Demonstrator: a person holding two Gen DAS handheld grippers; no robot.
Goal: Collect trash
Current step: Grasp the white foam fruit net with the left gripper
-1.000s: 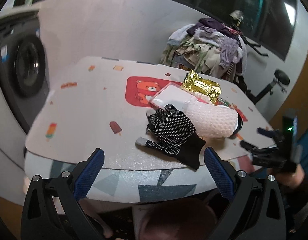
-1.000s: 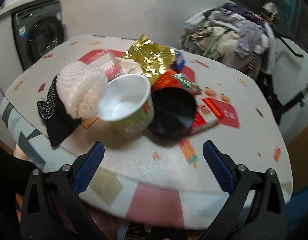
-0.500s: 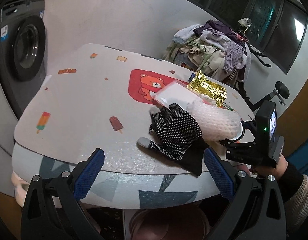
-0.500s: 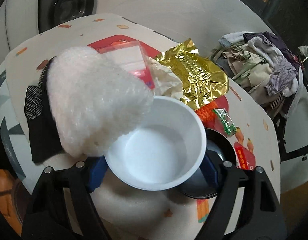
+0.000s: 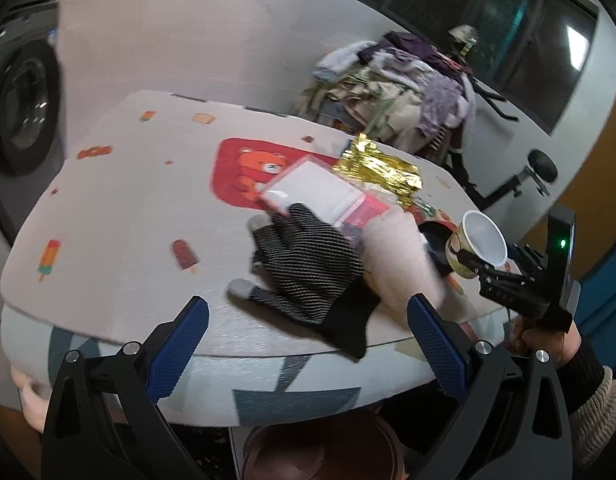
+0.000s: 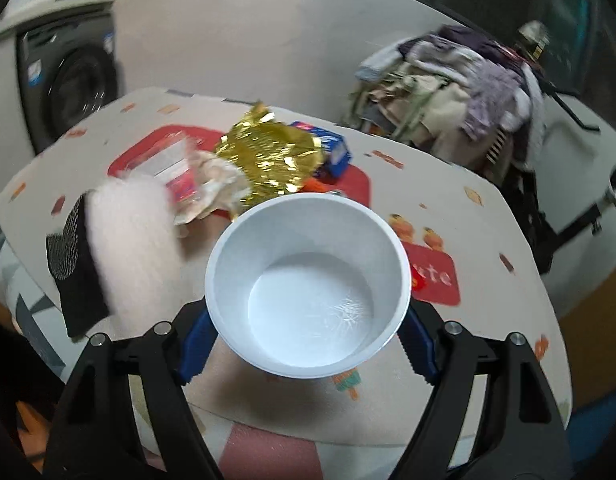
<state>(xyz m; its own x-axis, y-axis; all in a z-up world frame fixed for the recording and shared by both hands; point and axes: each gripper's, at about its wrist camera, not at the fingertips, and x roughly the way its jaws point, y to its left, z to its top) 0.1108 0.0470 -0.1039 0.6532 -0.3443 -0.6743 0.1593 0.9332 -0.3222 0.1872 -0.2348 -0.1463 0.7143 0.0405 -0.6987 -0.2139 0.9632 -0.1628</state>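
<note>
Blue-padded, my left gripper [image 5: 308,344] stands wide apart and bare off the table's [image 5: 120,216] near edge. Right of it, my right gripper [image 6: 308,340] clamps the white cup [image 6: 308,280], which hides its pads and the black lid.

The right gripper [image 6: 308,344] is clamped on a white paper cup [image 6: 308,284], its blue fingers [image 6: 196,340] pressing the cup's sides from left and right, with the cup's open mouth tilted up toward the camera. In the left wrist view the same gripper [image 5: 481,266] sits at the right, lifted clear of the worktop [image 5: 120,220], carried by a hand [image 5: 547,344] in a dark cuff and knitted sleeve. The left gripper [image 5: 308,344] points down at the near edge of the worktop, its blue fingers [image 5: 180,352] spread wide apart with nothing between them.
</note>
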